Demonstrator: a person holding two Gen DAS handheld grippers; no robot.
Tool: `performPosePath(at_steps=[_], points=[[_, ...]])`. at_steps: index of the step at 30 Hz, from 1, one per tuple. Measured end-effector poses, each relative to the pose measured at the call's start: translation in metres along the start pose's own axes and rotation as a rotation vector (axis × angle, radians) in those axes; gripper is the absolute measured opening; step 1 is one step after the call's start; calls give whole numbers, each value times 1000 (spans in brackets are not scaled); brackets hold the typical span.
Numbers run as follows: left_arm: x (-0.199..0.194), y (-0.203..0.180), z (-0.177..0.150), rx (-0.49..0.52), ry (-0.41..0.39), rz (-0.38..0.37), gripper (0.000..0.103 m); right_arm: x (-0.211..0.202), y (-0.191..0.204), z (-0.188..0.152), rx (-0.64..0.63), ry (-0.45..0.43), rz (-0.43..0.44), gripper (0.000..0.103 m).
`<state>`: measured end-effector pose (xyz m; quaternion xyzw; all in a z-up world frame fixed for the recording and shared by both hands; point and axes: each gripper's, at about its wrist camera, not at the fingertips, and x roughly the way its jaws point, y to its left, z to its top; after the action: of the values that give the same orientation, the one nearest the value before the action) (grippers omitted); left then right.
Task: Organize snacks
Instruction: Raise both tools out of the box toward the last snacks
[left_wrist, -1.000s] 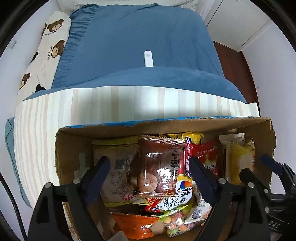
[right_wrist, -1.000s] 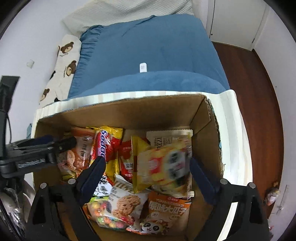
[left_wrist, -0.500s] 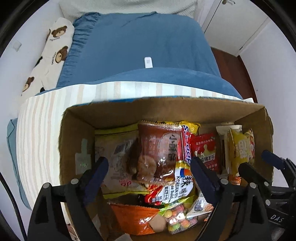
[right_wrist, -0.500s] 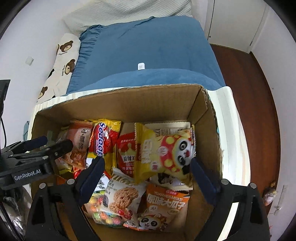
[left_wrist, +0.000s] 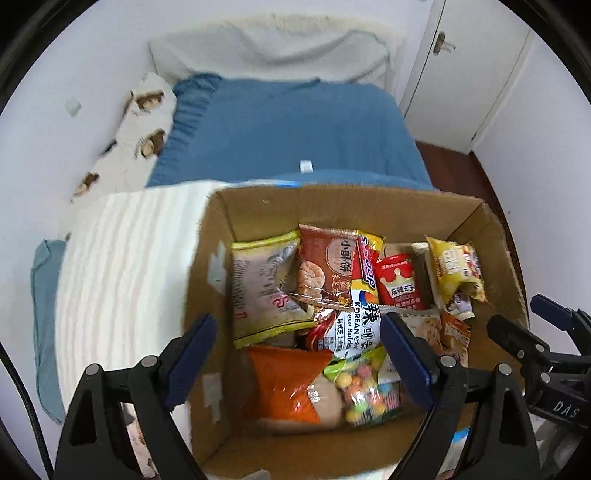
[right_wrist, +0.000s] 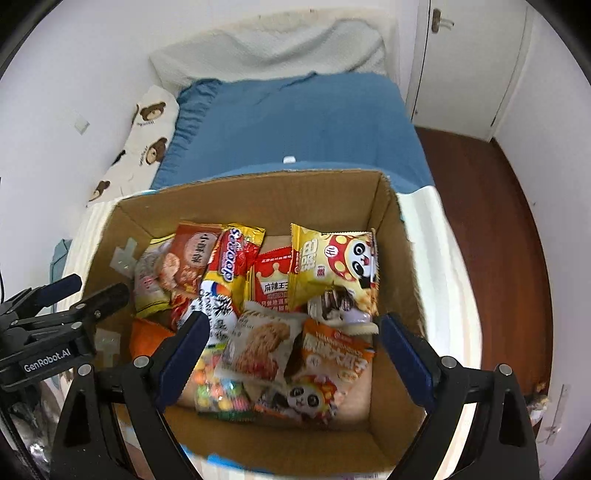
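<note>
Blue-covered bed (right_wrist: 295, 122) fills the far side. Open cardboard box (right_wrist: 258, 192) sits on striped cloth (left_wrist: 122, 266) at the near end, packed with snack packets: panda bag (right_wrist: 340, 266) far right, orange bag (left_wrist: 284, 384) near left. Left gripper (left_wrist: 295, 354) and right gripper (right_wrist: 291, 350) hang above the box, jaws wide, holding nothing.

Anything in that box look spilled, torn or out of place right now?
Nothing spilled or torn that I can see. The snack packets lie jumbled and overlapping in the cardboard box; the yellow panda bag leans tilted over others. Both claws hang open and empty.
</note>
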<state>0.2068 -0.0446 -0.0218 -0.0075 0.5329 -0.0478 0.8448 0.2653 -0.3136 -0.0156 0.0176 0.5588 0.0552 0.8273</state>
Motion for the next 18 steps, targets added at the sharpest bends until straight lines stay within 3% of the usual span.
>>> performPosePath(at_steps=[18], points=[[-149, -21, -81, 59, -277, -39, 91, -151, 18, -94, -50, -263, -43, 96]])
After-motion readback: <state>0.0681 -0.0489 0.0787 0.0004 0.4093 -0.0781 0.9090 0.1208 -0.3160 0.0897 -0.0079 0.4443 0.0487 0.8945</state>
